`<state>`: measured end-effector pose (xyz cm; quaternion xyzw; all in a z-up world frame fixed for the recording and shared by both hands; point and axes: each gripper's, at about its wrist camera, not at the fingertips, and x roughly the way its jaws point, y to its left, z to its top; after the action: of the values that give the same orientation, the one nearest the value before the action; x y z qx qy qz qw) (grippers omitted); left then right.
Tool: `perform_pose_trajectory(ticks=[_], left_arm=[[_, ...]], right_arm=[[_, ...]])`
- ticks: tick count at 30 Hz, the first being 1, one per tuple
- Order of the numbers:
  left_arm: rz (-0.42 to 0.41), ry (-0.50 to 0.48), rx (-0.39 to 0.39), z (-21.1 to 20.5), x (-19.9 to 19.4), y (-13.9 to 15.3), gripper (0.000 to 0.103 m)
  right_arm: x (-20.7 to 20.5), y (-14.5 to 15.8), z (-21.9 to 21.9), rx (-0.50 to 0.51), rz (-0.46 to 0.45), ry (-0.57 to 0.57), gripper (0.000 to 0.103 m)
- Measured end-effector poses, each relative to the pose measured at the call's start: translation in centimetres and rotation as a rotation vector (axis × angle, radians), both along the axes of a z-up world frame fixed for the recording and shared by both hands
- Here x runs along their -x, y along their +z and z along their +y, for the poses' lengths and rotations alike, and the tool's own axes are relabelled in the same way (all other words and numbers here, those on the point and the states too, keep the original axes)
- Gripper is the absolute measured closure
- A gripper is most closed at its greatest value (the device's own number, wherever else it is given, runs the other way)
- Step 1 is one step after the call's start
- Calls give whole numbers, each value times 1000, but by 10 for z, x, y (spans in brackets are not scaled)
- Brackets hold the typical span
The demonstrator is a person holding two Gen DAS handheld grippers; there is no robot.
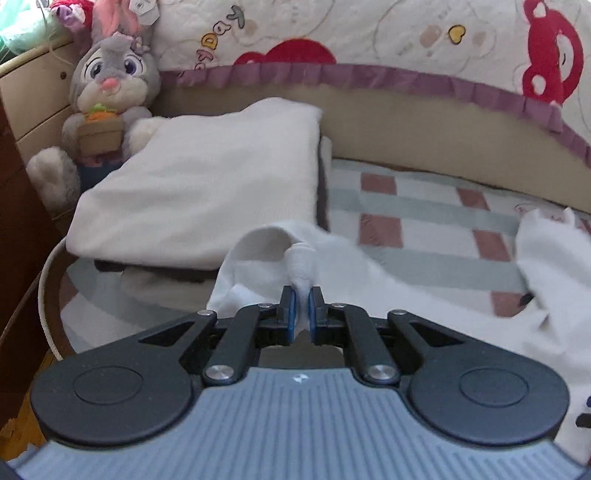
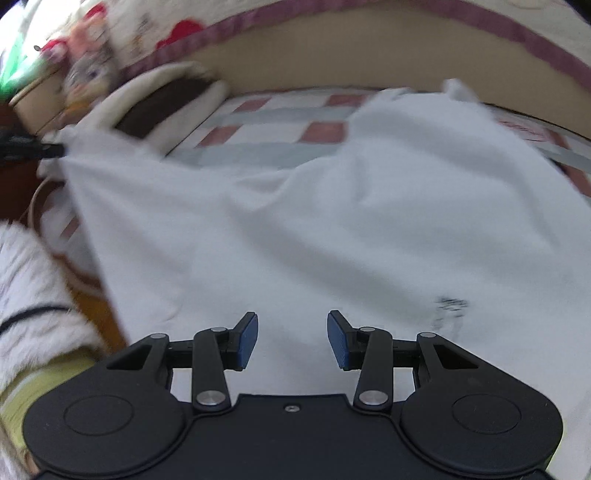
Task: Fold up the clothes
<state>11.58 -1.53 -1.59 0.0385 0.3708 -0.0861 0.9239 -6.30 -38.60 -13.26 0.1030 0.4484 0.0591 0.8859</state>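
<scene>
A white garment [image 2: 314,221] lies spread over the checked bedsheet [image 2: 280,122], with a small dark print [image 2: 448,308] near its front right. My left gripper [image 1: 301,295] is shut on a bunched fold of the white garment [image 1: 369,280] and holds it up off the bed. From the right wrist view the left gripper [image 2: 55,150] shows at the far left, pulling the cloth's corner taut. My right gripper [image 2: 291,325] is open and empty, hovering just above the garment's near part.
A white pillow [image 1: 207,184] lies at the bed's head on the left, with a grey plush rabbit [image 1: 107,96] beside it. A beige headboard [image 1: 424,122] under a printed quilt [image 1: 369,33] runs behind. A fluffy white sleeve [image 2: 33,288] shows at the left.
</scene>
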Motion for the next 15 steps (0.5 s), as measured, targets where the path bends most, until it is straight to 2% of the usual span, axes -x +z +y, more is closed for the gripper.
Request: perform_pose_trajectory(ticks=[6, 11, 12, 13, 15], left_arm=[[43, 5, 46, 20, -1, -5, 96], [85, -14, 126, 42, -2, -23, 93], [93, -18, 142, 46, -2, -27, 87], [102, -22, 158, 51, -2, -30, 66], [119, -30, 190, 59, -3, -37, 47]], right_arm=[[-5, -9, 21, -16, 41, 85, 56], [-10, -13, 28, -14, 63, 118, 56], [-10, -14, 27, -17, 63, 115, 56], [-10, -14, 27, -19, 64, 111, 56], [-10, -16, 25, -24, 64, 104, 56]])
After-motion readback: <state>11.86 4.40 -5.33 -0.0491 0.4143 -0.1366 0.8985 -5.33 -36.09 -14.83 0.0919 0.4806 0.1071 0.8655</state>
